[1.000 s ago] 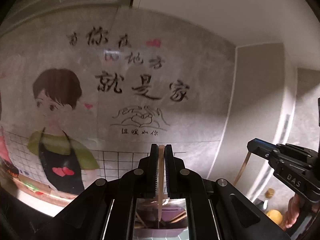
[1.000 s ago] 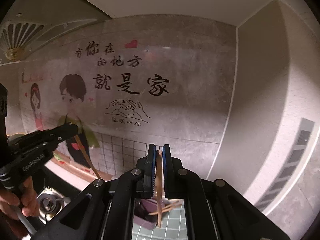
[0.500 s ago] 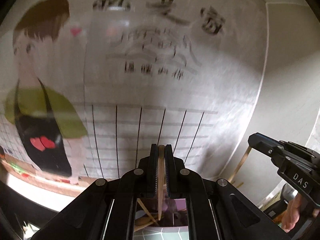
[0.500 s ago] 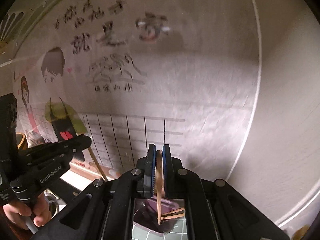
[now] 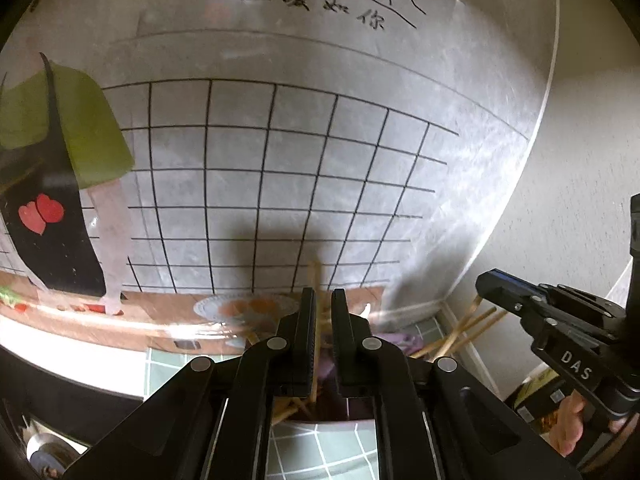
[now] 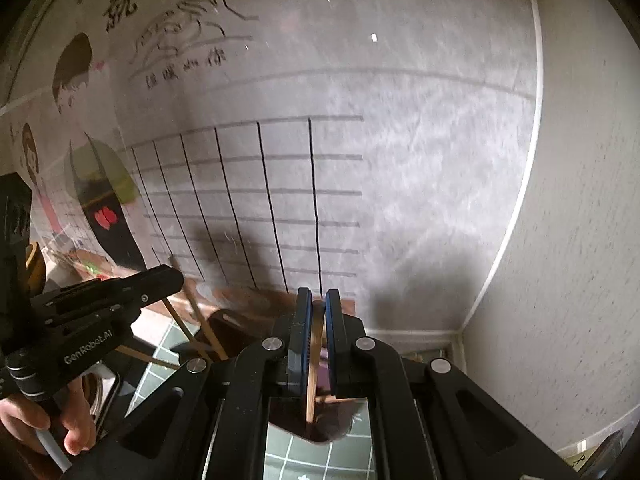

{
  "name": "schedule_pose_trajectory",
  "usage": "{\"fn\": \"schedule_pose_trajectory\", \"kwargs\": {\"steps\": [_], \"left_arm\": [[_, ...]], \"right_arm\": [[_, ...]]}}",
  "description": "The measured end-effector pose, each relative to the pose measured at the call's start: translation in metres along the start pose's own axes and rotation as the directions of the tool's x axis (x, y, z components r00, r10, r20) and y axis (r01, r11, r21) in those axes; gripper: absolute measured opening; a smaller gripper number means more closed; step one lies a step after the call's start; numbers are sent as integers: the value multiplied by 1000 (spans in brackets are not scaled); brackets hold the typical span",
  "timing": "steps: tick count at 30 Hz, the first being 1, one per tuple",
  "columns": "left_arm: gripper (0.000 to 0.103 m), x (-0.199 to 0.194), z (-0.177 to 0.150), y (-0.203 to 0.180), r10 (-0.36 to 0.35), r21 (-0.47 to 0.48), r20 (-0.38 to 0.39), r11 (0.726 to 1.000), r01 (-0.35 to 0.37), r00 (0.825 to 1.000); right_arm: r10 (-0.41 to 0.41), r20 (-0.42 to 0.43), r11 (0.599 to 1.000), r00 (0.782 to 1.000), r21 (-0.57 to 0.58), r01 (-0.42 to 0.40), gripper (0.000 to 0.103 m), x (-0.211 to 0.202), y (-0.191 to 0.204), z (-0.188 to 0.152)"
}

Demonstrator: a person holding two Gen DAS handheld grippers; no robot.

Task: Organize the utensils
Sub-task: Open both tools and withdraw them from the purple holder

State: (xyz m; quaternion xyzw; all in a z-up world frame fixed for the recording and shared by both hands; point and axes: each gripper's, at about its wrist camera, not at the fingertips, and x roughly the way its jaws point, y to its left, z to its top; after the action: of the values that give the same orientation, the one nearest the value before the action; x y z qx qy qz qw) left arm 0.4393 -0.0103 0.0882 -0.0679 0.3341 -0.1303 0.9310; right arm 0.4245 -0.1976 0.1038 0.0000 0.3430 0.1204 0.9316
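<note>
While the left gripper (image 5: 322, 300) and right gripper (image 6: 319, 300) each pinch one thin wooden chopstick (image 5: 316, 344) upright above the dark purple holder (image 6: 320, 424) at six o'clock, a tilted release could miss it.

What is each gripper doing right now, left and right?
Left gripper: jaws slightly parted, a wooden chopstick standing between them; grip cannot be told.
Right gripper: closed on a wooden chopstick above the purple container.
</note>
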Motion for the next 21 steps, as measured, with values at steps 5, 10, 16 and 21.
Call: {"fn": "schedule_pose_trajectory", "kwargs": {"steps": [5,10,16,21], "left_arm": [[19,-21,-1,-4,18,-9,30,1000,-18,999],[34,-70,-16,-13,68,-25,86,997,-66,994],[37,-123,-79,-19,164,2,87,986,-165,983],[37,-158,-143,-21,259,18,78,965,-261,963]], "right_arm": [[-25,3,1000,1000,-3,25,11,-9,-2,-6],[-67,62,997,996,-24,68,32,-42,1,-17],[-29,112,999,993,34,25,40,-98,5,-54],[-26,150,1000,988,-14,28,42,-139,27,-103]]}}
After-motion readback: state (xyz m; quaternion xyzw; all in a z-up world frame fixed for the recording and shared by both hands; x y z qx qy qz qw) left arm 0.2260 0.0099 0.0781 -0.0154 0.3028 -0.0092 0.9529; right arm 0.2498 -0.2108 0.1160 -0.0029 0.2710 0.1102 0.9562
